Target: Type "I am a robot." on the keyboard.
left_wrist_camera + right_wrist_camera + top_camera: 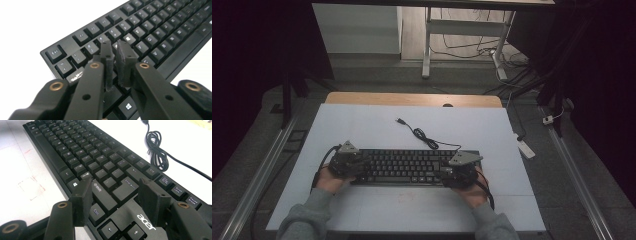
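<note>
The left gripper (354, 164) sits over the left end of a black keyboard (412, 165), its jaws nearly together with a thin gap and nothing visibly held; in the left gripper view they hover above the number-row and Tab keys. The right gripper (452, 172) sits over the right end, jaws wide apart, straddling the Shift and Enter keys. The keyboard lies between the two grippers, its long axis running from one to the other, so each hand is at its own end. A coiled cable (424, 137) lies beyond the keyboard on the white table (362, 125).
</note>
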